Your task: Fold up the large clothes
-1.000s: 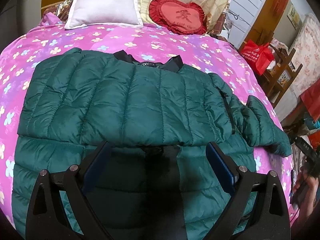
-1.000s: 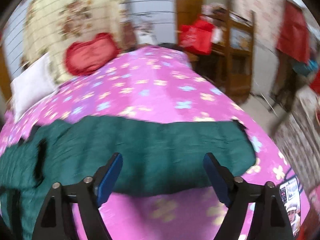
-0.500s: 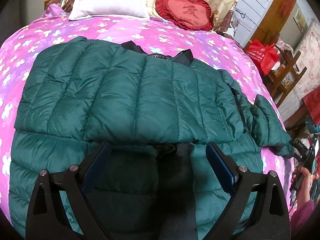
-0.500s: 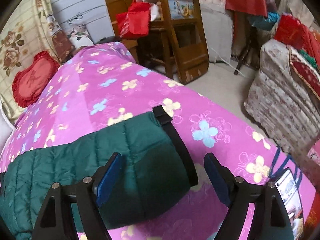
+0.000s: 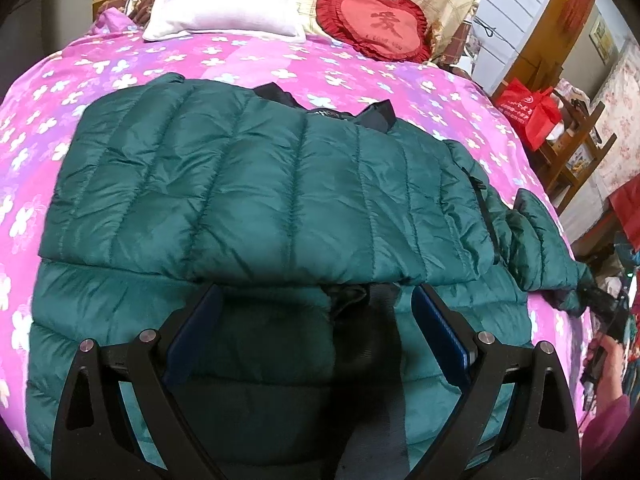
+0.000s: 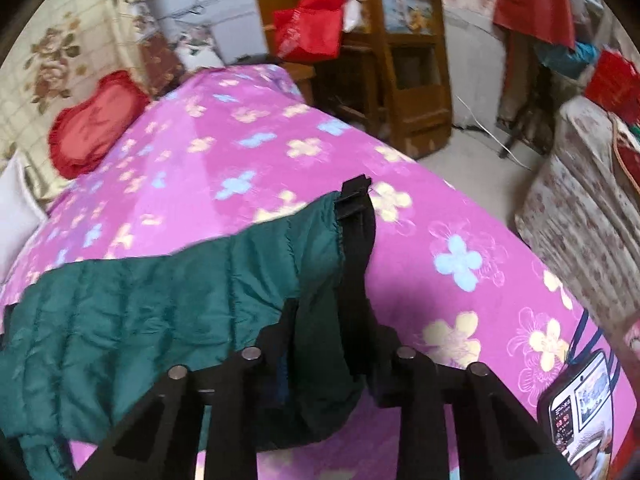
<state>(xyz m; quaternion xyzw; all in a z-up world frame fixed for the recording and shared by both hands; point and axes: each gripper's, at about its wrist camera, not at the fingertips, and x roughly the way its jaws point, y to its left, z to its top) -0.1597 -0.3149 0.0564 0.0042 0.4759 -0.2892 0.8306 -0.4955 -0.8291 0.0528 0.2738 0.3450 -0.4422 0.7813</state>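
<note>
A dark green quilted puffer jacket [image 5: 256, 204] lies spread on the pink flowered bedspread [image 5: 224, 60], one sleeve folded across its body. My left gripper [image 5: 316, 300] is open above the jacket's lower part, touching nothing. The other sleeve [image 6: 168, 312] stretches to the right, ending in a black cuff [image 6: 356, 232]. My right gripper [image 6: 332, 320] is shut on that sleeve's cuff end, with green fabric bunched between the jaws.
A white pillow [image 5: 224, 0] and a red heart cushion [image 5: 376, 28] lie at the bed's head. A wooden shelf [image 6: 404, 60] with a red bag [image 6: 312, 28] stands right of the bed. A flowered sofa [image 6: 588, 208] and a phone [image 6: 580, 396] are at right.
My right gripper moved over the sleeve's cuff end and closed on it. My left gripper drifted slightly closer over the jacket and stayed open.
</note>
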